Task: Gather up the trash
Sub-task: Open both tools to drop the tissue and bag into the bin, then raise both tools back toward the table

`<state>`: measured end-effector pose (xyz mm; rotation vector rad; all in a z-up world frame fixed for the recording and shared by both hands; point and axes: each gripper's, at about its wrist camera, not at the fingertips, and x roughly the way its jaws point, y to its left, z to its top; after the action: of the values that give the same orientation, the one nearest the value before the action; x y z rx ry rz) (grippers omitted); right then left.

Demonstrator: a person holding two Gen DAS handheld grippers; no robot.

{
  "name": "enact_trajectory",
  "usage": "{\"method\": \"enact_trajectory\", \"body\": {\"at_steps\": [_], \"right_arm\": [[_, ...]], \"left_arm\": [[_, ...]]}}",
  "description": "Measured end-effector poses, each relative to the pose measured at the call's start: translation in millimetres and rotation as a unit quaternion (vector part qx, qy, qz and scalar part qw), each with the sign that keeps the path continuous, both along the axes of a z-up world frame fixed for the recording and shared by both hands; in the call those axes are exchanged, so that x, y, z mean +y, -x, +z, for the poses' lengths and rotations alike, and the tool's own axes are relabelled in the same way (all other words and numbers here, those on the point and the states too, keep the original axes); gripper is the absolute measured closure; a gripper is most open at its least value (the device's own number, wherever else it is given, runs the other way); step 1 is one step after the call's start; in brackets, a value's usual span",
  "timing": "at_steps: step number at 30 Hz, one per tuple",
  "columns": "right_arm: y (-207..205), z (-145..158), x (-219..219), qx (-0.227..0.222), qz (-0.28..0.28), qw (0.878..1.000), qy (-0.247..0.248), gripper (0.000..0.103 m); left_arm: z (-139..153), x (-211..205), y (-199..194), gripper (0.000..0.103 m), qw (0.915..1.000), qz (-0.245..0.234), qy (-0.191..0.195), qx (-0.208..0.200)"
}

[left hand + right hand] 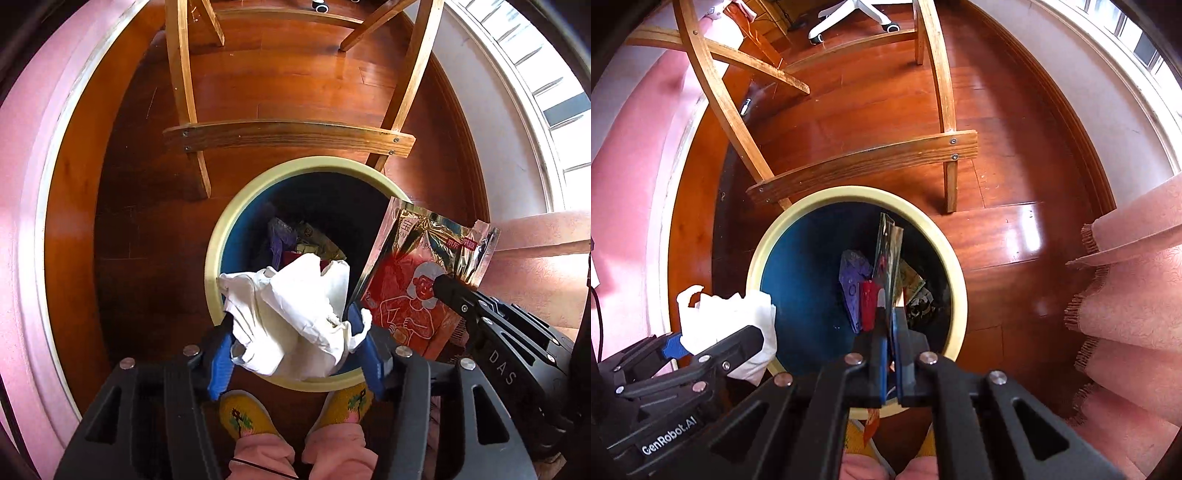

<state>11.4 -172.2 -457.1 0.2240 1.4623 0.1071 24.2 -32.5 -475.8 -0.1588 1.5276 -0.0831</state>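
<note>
A round bin (221, 236) with a cream rim and blue inside stands on the wooden floor; it also shows in the right wrist view (798, 288). Wrappers (855, 284) lie at its bottom. My left gripper (291, 325) is shut on crumpled white paper (295, 314) over the bin's near rim; the paper also shows in the right wrist view (731, 317). My right gripper (890, 314) is shut on a red and gold foil packet (888, 254), held edge-on above the bin. In the left wrist view the packet (417, 280) hangs over the bin's right rim.
A wooden chair frame (288, 136) stands just behind the bin. Pink bedding (1137, 295) hangs at the right and a pink surface (22, 221) runs along the left. My feet in yellow slippers (240, 417) are below the bin. An office chair base (849, 14) is far back.
</note>
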Motion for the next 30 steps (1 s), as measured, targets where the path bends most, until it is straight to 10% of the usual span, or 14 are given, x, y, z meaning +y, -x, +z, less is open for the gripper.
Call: {"method": "enact_trajectory", "body": {"at_steps": [5, 18, 30], "right_arm": [[0, -8, 2, 0.019, 0.005, 1.000, 0.012, 0.069], [15, 14, 11, 0.007, -0.007, 1.000, 0.002, 0.068], [39, 158, 12, -0.023, -0.013, 0.999, -0.033, 0.068]], "left_arm": [[3, 13, 3, 0.021, 0.9997, 0.024, -0.002, -0.011], [33, 33, 23, 0.015, 0.9978, 0.040, -0.031, -0.043], [204, 62, 49, 0.015, 0.9887, 0.059, -0.042, -0.131]]}}
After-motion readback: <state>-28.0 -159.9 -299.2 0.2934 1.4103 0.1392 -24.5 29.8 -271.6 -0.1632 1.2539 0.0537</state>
